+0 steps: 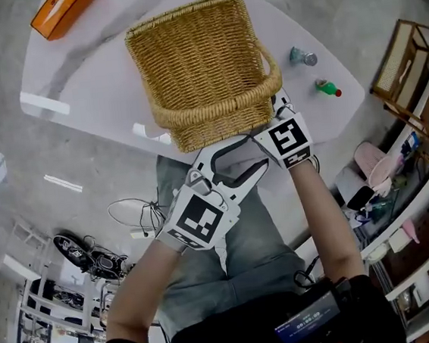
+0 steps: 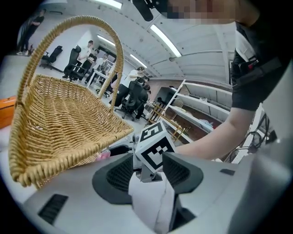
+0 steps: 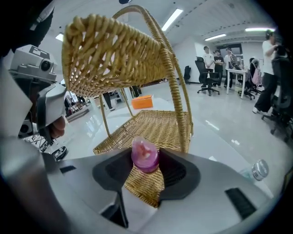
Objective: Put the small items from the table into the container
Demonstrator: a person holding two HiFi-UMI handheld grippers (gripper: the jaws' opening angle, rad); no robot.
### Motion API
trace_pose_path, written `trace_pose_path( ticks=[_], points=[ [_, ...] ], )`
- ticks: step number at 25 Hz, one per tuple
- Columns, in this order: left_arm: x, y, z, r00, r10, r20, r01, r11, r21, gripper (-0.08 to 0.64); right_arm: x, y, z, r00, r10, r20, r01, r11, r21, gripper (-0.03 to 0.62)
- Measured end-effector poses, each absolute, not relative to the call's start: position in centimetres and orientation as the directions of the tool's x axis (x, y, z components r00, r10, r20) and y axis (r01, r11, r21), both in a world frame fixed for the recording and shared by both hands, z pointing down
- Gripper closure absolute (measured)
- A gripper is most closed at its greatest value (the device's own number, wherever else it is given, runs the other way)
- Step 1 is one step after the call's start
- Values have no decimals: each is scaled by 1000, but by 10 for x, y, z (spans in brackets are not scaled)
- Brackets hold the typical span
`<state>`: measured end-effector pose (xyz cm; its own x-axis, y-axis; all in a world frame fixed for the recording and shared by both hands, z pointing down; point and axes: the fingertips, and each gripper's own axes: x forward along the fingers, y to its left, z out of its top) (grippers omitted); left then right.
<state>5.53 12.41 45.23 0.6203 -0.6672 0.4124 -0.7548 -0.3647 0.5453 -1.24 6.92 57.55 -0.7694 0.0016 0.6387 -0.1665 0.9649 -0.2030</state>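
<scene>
**Right tongs clenched on a pink item at the basket; left tongs released**

The right tongs [image 3: 145, 170] stand wide and are clenched on a small pink item [image 3: 145, 154]; both dark pads press its sides, and its rounded top rises clear of them. The item is held off the desk [image 1: 75, 75], hard by the basket [image 1: 210, 129] at its near right corner; wicker shows right behind and under it; whether it is past the rim cannot be told. The left tongs [image 2: 149, 172] are released; the 2 pads stand apart and grip nothing; beyond the gap shows the cube [image 2: 154, 147] of the right tongs, apart from the pads.

The head view alone shows both tongs together at the desk's near edge, the left tongs angled toward the right tongs; there the cube hides the right jaws and the pink item. Only the right gripper view shows the grip itself. The left gripper view gives just a pink speck beside the basket's rim, and the forearm behind the right tongs.

The head view alone shows a green bottle [image 1: 328, 88] right of the basket; near it lies a grey bottle [image 1: 303, 56], which the right gripper view also catches at its lower right. An orange box [image 1: 64, 9] lies at the desk's far end, seen in the head view and the right gripper view. Both gripper views show people at chairs in the background; the head view does not.
</scene>
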Motion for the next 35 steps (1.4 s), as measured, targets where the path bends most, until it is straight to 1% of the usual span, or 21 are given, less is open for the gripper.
trace_pose_path(
  ticks=[18, 23, 27, 35],
  points=[
    [55, 129, 455, 629, -654, 421, -752, -373, 544, 377, -11, 77, 589, -747, 29, 665, -161, 961, -223, 410],
    [58, 131, 457, 633, -646, 427, -751, -379, 541, 377, -8, 74, 584, -759, -2, 651, -183, 960, -210, 408],
    [62, 132, 457, 639, -634, 436, -750, -387, 537, 377, -6, 74, 575, -771, -4, 637, -179, 961, -211, 407],
    [86, 126, 451, 687, -578, 440, -719, -450, 530, 377, 21, 63, 549, -791, -66, 609, -234, 951, -200, 406]
  ],
)
